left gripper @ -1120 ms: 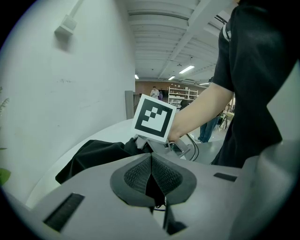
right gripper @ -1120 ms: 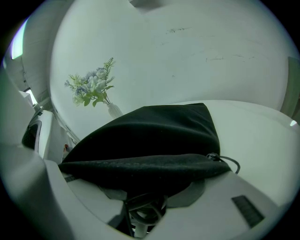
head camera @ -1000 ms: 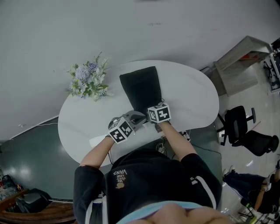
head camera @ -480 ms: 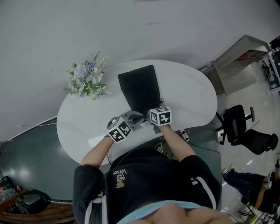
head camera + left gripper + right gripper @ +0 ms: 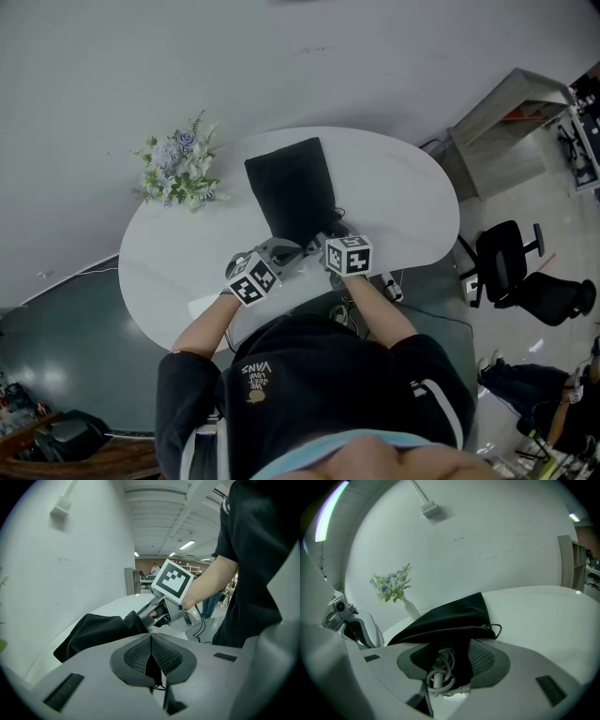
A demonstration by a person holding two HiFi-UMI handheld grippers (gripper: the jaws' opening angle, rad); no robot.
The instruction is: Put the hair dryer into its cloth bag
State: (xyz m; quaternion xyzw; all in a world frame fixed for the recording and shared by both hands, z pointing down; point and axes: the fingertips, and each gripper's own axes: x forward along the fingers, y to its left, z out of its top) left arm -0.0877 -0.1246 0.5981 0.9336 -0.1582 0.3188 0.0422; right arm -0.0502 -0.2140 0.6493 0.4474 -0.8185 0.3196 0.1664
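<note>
The black cloth bag [image 5: 291,187] lies on the white oval table [image 5: 403,206], its mouth toward me. My left gripper [image 5: 292,253] is at the mouth's left corner, and the left gripper view shows that gripper [image 5: 151,656] shut on a thin fold of the bag's black edge [image 5: 93,632]. At the mouth's right side is my right gripper [image 5: 330,246]. In its own view the right gripper [image 5: 450,660] is shut on a coiled white cord [image 5: 439,667] together with black cloth of the bag [image 5: 454,616]. The hair dryer's body is hidden.
A vase of pale flowers [image 5: 178,173] stands at the table's back left, close to the wall. A black drawstring loop [image 5: 499,629] lies beside the bag's mouth. Right of the table are a black office chair [image 5: 525,281] and a grey shelf unit [image 5: 506,141]. Cables [image 5: 389,286] hang at the table's near edge.
My right gripper has drawn back from the bag toward me and slightly right. The left gripper has kept its hold and its place.
</note>
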